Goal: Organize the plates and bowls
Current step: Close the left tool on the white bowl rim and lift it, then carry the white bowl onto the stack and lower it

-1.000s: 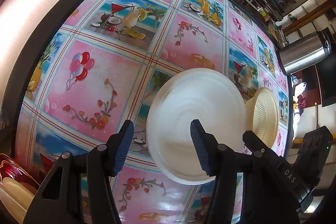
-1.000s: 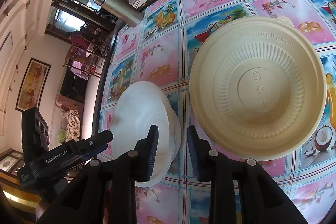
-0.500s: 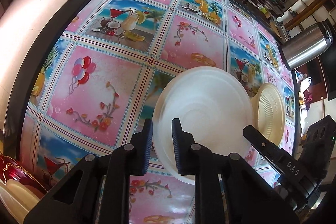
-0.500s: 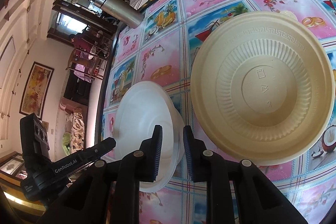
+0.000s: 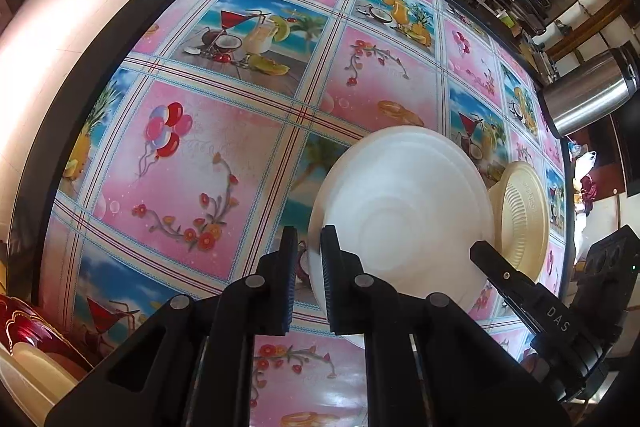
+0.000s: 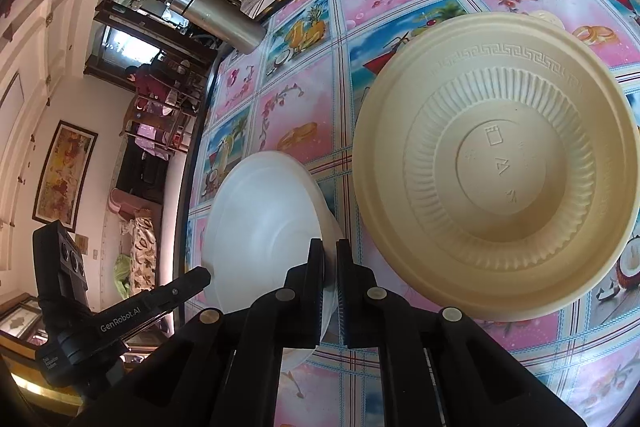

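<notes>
White and smooth, the round plastic bowl (image 5: 404, 215) is resting on the glossy patterned tablecloth (image 5: 192, 155), directly ahead of both grippers. I am clamping my left gripper (image 5: 309, 259) on the bowl's near rim: one black ribbed pad is pressing outside the wall, the other inside. I am clamping my right gripper (image 6: 330, 267) on the opposite rim of the same bowl (image 6: 264, 227) in the same manner, jaws nearly together with only the thin wall between them. Just right of my right gripper's fingers, the cream ribbed plastic bowl (image 6: 496, 163) is sitting upright on the tablecloth, close beside the white bowl. From my left gripper it (image 5: 524, 215) is showing beyond the white bowl, to the right. A steel vacuum flask (image 5: 592, 91) is standing far ahead on the right.
</notes>
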Demonstrator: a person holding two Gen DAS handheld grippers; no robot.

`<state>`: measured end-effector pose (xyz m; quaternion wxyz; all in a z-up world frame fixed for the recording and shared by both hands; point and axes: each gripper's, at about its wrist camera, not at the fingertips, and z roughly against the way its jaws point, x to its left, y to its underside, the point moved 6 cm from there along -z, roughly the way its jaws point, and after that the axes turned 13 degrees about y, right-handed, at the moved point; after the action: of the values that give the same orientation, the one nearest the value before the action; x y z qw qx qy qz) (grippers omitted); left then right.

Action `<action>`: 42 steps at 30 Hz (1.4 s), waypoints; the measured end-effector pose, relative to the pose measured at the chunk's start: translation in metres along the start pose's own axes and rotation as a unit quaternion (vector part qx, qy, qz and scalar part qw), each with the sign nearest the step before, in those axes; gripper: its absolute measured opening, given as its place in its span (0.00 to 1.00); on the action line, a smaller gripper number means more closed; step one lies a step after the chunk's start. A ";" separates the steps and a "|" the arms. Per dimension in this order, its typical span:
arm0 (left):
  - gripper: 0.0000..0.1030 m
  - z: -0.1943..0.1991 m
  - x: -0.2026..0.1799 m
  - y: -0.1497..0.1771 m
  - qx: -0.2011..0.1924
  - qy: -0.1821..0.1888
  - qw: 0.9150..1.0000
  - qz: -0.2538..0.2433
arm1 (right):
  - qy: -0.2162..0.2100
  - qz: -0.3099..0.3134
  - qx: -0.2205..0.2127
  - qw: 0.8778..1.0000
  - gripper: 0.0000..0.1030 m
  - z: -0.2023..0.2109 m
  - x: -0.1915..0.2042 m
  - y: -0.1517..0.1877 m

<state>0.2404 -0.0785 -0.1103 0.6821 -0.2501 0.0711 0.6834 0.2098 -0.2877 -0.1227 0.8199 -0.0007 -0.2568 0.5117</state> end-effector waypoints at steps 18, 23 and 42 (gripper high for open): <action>0.07 -0.010 0.000 0.006 0.000 0.003 1.000 0.001 | 0.005 0.003 -0.002 1.000 0.06 0.000 0.001 0.001; 0.07 -0.002 0.003 0.008 -0.003 0.008 1.000 0.007 | 0.004 0.008 -0.005 1.000 0.06 0.003 0.006 0.003; 0.08 0.136 0.072 0.054 -0.058 0.003 0.998 -0.022 | -0.061 0.101 -0.029 0.993 0.06 0.049 0.108 0.072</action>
<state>0.1586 0.0424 -0.0370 0.6809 -0.2926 0.0281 0.6708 0.1657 -0.1754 -0.0541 0.7467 -0.0191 -0.3195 0.5831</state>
